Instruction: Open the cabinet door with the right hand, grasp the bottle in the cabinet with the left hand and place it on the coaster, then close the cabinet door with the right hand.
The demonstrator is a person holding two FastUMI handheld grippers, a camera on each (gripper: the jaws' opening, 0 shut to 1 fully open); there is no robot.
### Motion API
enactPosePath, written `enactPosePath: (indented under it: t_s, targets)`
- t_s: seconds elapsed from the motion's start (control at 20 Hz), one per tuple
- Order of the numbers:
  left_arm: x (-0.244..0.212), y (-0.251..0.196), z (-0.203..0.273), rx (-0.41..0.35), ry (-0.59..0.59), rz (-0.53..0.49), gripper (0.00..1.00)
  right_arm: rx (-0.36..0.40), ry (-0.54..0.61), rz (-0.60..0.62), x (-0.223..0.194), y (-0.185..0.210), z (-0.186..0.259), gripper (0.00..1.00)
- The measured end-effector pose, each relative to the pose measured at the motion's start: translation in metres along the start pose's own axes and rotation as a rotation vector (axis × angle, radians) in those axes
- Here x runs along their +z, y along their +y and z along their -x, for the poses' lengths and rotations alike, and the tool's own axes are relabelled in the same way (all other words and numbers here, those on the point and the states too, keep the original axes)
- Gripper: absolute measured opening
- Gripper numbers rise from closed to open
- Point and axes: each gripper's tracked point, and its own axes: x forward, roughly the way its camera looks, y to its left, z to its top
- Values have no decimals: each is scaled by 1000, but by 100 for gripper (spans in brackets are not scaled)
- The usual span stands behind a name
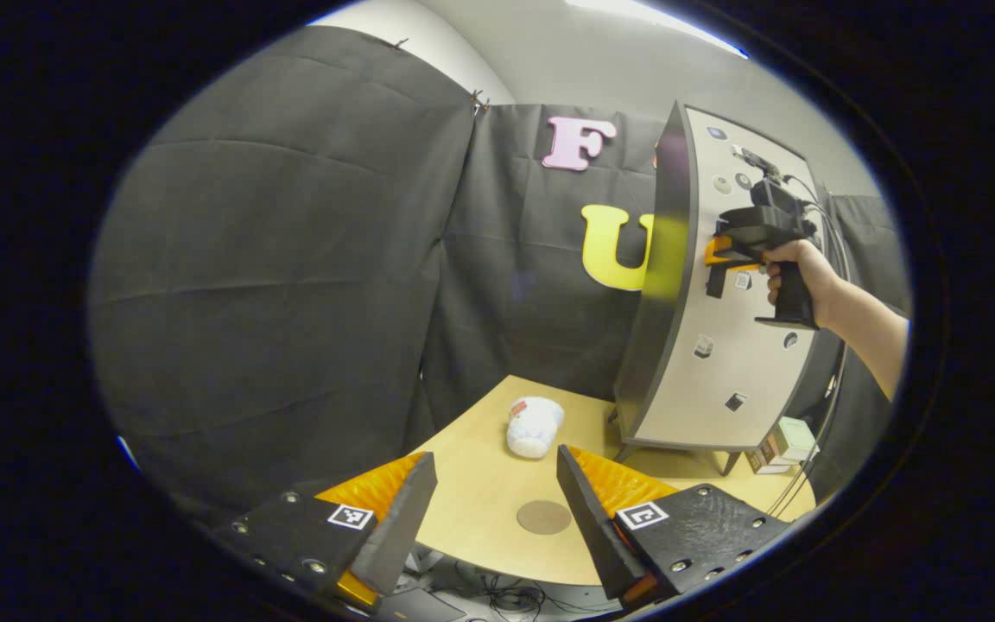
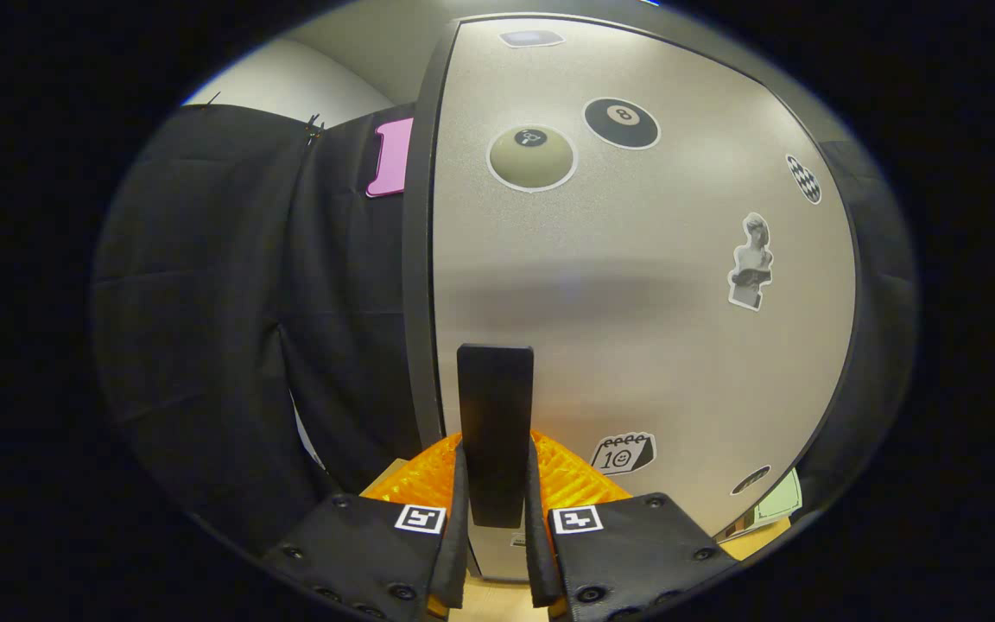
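The cabinet point(image 1: 705, 345) stands at the table's far right, its grey door point(image 2: 636, 285) covered with stickers. I see no gap between door and body, and the inside is hidden. My right gripper point(image 2: 495, 453) is shut on the door's upright black handle point(image 2: 495, 389), both fingers pressing its sides. The left gripper view shows that right gripper point(image 1: 719, 257) at mid-height on the door, held by a hand point(image 1: 795, 268). My left gripper point(image 1: 493, 484) hovers open over the table's near edge with nothing between its fingers. The round brown coaster point(image 1: 543, 517) lies just beyond and between them.
A white rounded object point(image 1: 535, 426) with a red mark lies on the wooden table point(image 1: 472, 484) left of the cabinet's feet. Small boxes point(image 1: 782, 445) sit at the cabinet's right foot. Cables point(image 1: 506, 596) hang under the near edge. Black cloth walls close in behind and left.
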Motion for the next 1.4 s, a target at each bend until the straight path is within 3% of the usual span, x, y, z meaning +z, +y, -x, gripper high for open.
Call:
enactPosePath:
  t_s: [0.05,0.25,0.45,0.5,0.6,0.7,0.9,1.05,1.3,1.4]
  targets:
    - [2,0,-1,-1,-6,-5,85,6,-4,8,-1,0,2,31]
    - [3,-3,-4,-11,-8,-23,87,60,-26,-28,-1,2,0,12]
    - [12,-14,-16,-49,-22,-19,87,83,-21,13,-3,2,11,10]
    - [13,-17,-20,-58,-21,-29,85,92,-20,16,-3,2,16,14]
    - [19,-24,-28,-68,-37,-73,84,114,-19,28,-4,3,22,10]
    - [25,-33,-29,-70,-56,-107,85,144,-27,43,-5,2,27,12]
    - [26,-62,-29,-74,-49,-53,85,223,-48,60,-7,3,49,10]
    - [30,-93,-15,-80,-52,-19,87,285,-55,62,-8,1,59,12]
    - [33,-130,17,-76,-75,-115,84,352,-73,46,-12,-9,70,10]
    - [22,-142,30,-78,-56,-108,85,375,-75,31,-13,-13,71,10]
